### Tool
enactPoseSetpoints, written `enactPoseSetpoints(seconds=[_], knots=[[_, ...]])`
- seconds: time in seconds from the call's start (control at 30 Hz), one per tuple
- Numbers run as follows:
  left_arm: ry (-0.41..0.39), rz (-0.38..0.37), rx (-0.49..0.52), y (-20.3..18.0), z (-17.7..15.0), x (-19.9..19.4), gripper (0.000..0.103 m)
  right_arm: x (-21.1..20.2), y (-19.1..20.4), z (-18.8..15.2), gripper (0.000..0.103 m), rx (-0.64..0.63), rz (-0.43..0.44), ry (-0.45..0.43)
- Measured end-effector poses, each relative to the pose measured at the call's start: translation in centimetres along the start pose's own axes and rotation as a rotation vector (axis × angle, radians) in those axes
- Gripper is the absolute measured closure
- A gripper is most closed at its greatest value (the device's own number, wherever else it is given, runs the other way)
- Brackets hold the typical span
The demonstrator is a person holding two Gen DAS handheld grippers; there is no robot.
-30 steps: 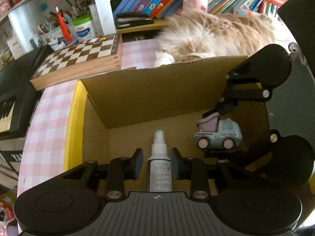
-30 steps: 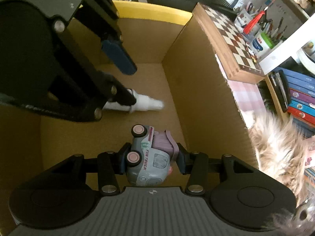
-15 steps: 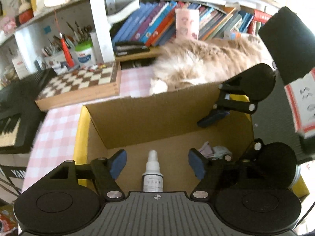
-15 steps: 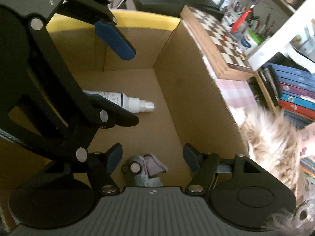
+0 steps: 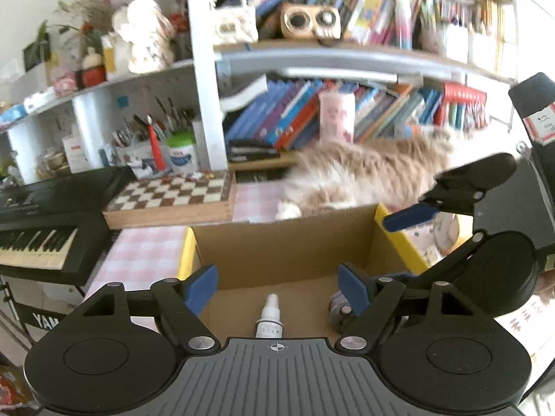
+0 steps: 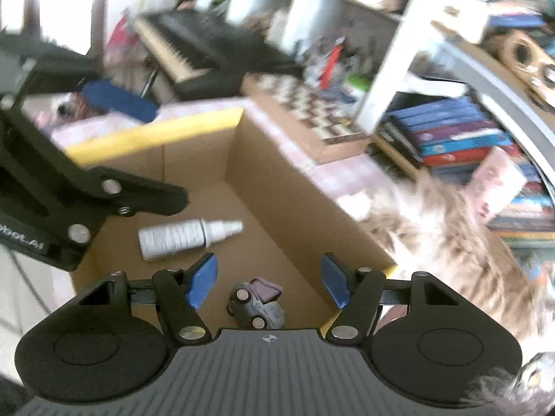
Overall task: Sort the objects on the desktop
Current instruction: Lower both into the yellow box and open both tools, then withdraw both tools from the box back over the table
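Now both my grippers hang above the cardboard box (image 6: 277, 187) with nothing in them. My left gripper (image 5: 277, 287) has its jaws spread wide and opening further; the white spray bottle (image 5: 269, 319) lies on the box floor below and between them, untouched. My right gripper (image 6: 269, 280) stands moderately apart, its jaws closing a little, and the small toy truck (image 6: 258, 303) sits on the box floor beneath the gap, clear of both pads. From the right wrist view the spray bottle (image 6: 184, 237) lies on its side ahead and to the left of that gripper, well apart from the truck.

Both things look delivered, so I judge the step in hand is pulling clear. To do it well I should lift straight out, keeping the pads off the box walls and yellow rim (image 5: 185, 253), and keep the two grippers from knocking each other, since they sit close. A fluffy cat (image 5: 364, 176) lies just beyond the box, so I should swing away gently.
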State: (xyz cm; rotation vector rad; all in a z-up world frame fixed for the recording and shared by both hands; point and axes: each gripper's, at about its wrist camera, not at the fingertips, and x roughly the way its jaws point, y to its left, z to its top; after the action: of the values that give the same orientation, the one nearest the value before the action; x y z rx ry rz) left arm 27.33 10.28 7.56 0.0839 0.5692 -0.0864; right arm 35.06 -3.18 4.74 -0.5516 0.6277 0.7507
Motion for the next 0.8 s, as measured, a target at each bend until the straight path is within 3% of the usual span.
enactPoseSetpoints(seconds=[0.27, 0.4, 0.63, 0.8], knots=[[-0.081, 0.018, -0.081, 0.2, -1.1, -4.3, 0.018, -5.1, 0.3, -1.3, 0.038, 0.248, -0.106, -0.139], [-0.105, 0.006, -0.123, 0.2, -2.0, -6.2, 0.018, -7.1, 1.3, -2.1, 0.037, 0.316, -0.148, -0.166], [-0.123, 0.007, -0.109, -0.3, -4.1, -9.3, 0.017, -10.1, 3.9, -4.2, 0.037, 0.432, -0.200, -0.199], [-0.135, 0.035, -0.133, -0.3, -5.9, -11.2, 0.011, -11.8, 6.5, -5.7, 0.037, 0.442, -0.268, -0.238]])
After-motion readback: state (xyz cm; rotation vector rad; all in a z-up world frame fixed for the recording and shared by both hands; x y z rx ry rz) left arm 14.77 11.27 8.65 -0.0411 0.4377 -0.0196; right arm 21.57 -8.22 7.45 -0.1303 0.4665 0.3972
